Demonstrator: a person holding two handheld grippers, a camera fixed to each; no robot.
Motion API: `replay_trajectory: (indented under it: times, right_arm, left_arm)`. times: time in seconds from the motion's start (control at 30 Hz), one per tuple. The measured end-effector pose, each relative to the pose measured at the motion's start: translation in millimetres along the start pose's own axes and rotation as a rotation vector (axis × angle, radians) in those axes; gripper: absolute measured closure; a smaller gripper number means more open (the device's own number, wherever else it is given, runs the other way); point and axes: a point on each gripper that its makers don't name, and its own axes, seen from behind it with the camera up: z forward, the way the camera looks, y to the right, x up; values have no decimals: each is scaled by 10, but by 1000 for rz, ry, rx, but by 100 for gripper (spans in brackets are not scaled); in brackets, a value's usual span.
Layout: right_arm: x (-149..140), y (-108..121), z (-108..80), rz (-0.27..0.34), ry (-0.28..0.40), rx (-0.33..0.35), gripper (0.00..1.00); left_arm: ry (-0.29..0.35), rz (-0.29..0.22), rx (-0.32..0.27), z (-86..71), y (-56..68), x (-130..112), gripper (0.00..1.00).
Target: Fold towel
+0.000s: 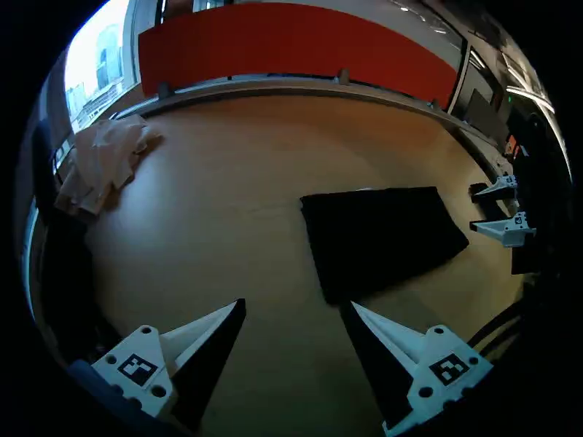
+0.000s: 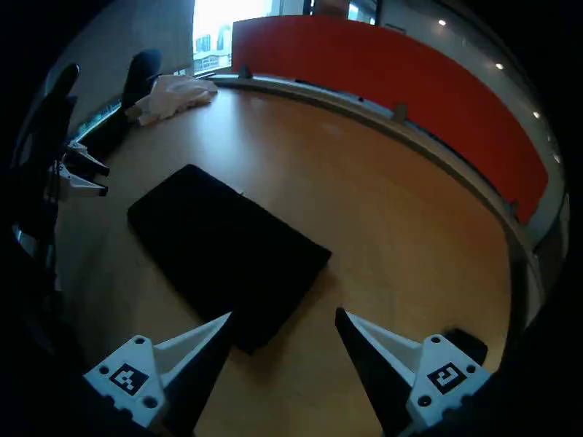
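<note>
1. Towel (image 1: 379, 237) first, in the left gripper view: a black rectangle lying flat on the wooden table (image 1: 240, 189), smooth on top with fairly straight edges. I cannot tell whether it is already doubled over.
2. The left gripper (image 1: 293, 304) hangs just short of the towel's near corner. Its fingers are spread wide and nothing is between them.
3. The right gripper (image 1: 474, 208) sits just past the towel's opposite short end, clear of the cloth, with its fingers also apart and empty.
4. A pale crumpled cloth (image 1: 106, 160) lies well apart from the towel, and a red screen (image 1: 291, 40) stands behind it. Neither looks likely to get in the way.
5. In the right gripper view the towel (image 2: 226, 251) runs slantwise, with its nearest corner just in front of the right gripper (image 2: 284, 313). That gripper's fingers are wide open and hold nothing.
6. The left gripper (image 2: 107, 182) is near the towel's far end and not touching it, its fingers parted.
7. The step in hand looks like taking hold for a fold. It should go best with each gripper on its own corner of the same long edge.
8. Slide the lower finger under the cloth before closing, so that every layer is caught rather than just the top one.
9. Lift both corners together and keep them level. Carry them across to the opposite edge and line the corners up before letting go.
10. The table looks slick, so a sideways push could slide the towel. Coming down on each corner from above should avoid that.
</note>
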Motion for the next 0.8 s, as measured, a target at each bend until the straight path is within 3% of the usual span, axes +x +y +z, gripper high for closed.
replay_trajectory:
  times: [0.57,0.8]
  right_arm:
    - [-80,-100,33,-56,-33,56,1]
    - [-274,-200,20,-70,-81,105,17]
  left_arm:
    - [0,-74,50,-265,-120,-268,4]
    - [-8,-86,56,-343,-120,-371,3]
